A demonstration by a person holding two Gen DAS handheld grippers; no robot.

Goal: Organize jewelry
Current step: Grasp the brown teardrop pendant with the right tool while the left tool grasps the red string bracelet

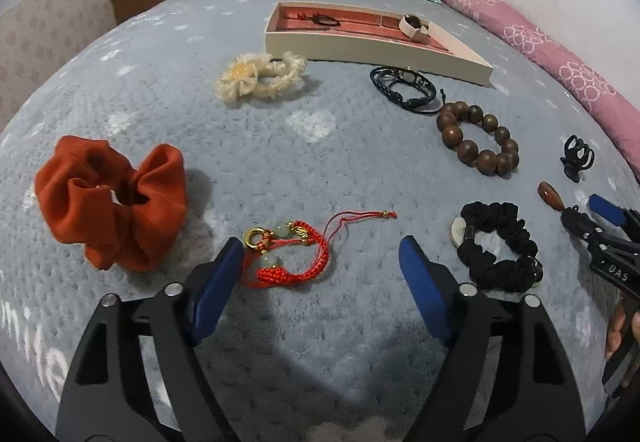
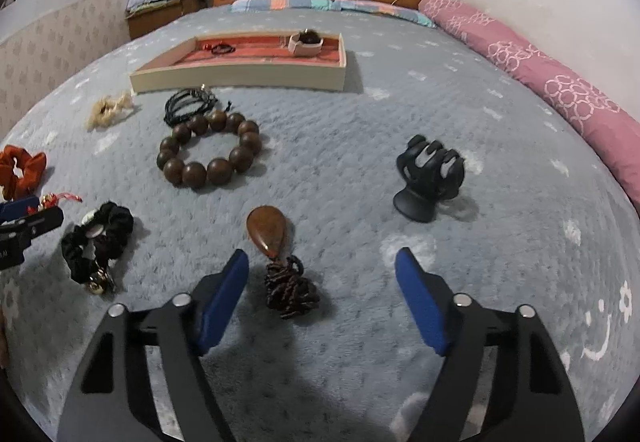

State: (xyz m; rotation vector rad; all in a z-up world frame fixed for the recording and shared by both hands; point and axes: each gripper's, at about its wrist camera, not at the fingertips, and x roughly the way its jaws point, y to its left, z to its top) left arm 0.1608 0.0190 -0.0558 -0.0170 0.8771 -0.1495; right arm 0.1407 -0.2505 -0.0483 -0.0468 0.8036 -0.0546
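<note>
Right now the red knotted bracelet point(image 1: 294, 256) with pale beads and a gold ring lies on the grey bedspread point(image 1: 320, 162), between the spread blue pads of the left gripper point(image 1: 322, 262); its ring end sits just beside the left pad, and nothing is gripped. At ten o'clock from it rests the orange scrunchie point(image 1: 110, 204), and at three o'clock the black scrunchie point(image 1: 500, 246). Farther out, at twelve to one o'clock, are the cream scrunchie point(image 1: 258, 78), the black cord bracelet point(image 1: 404, 88) and the wooden bead bracelet point(image 1: 478, 138), the last two touching or nearly so. Beyond them stands the jewelry tray point(image 1: 360, 46), cream-walled with a red lining, holding a small dark band with a red bead point(image 1: 322, 19) and a pink-strapped watch point(image 1: 414, 27).

Over in the right wrist view, the right gripper point(image 2: 322, 264) is also wide apart, holding nothing, with a brown teardrop pendant point(image 2: 267, 230) on a knotted dark cord point(image 2: 292, 288) between its pads, closer to the left pad. At two o'clock from the pendant stands a black claw clip point(image 2: 428, 178), well apart. A rolled pink quilt point(image 2: 560, 82) runs along the bed's right edge.
</note>
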